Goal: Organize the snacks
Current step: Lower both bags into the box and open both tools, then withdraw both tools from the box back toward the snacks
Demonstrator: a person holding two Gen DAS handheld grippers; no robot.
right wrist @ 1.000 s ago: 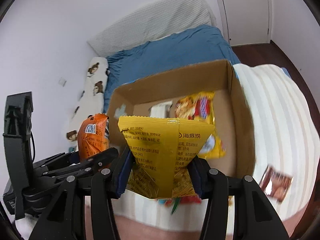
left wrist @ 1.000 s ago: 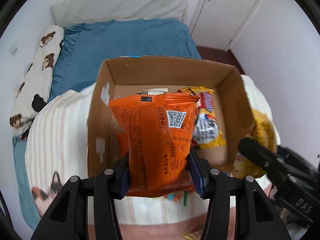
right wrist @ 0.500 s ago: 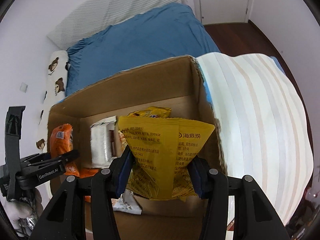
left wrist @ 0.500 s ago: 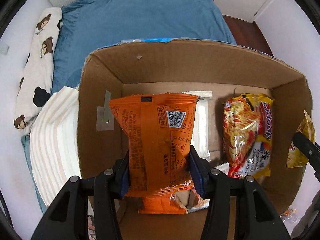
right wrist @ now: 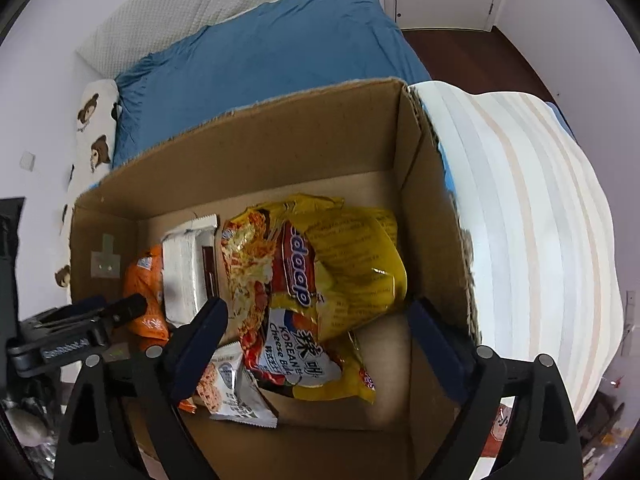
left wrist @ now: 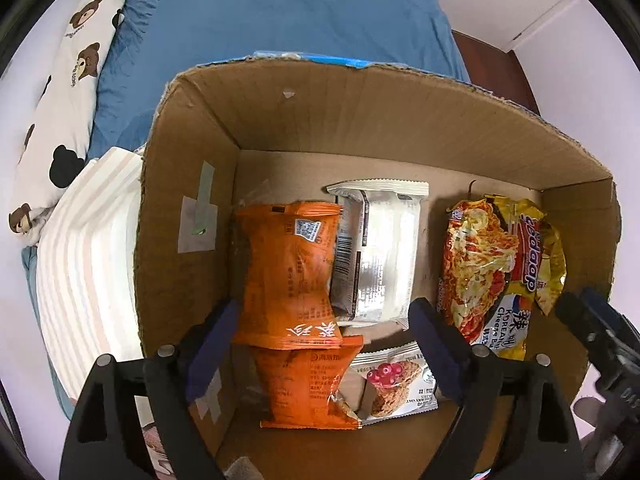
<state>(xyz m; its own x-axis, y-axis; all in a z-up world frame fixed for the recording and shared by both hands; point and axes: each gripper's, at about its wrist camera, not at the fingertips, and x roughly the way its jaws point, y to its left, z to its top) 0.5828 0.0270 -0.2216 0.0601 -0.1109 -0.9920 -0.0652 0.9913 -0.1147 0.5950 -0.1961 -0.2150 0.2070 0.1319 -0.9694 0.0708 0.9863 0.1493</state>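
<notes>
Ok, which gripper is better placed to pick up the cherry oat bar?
Left. Both jaws have just opened; the cherry oat bar lies between the left gripper's fingers, but beside the right gripper, which hangs over the Korean cheese noodles.

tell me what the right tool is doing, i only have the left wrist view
Observer: The right tool has just been opening its jaws. They stand wide over the cardboard box, and the packets between them lie loose.
Operator: where's the yellow packet sitting
Observer: The yellow packet lies partly on the Korean cheese noodle pack, near the box's right wall.
Operator: anything beyond that wall
Observer: A striped blanket lies right beside it.
</notes>
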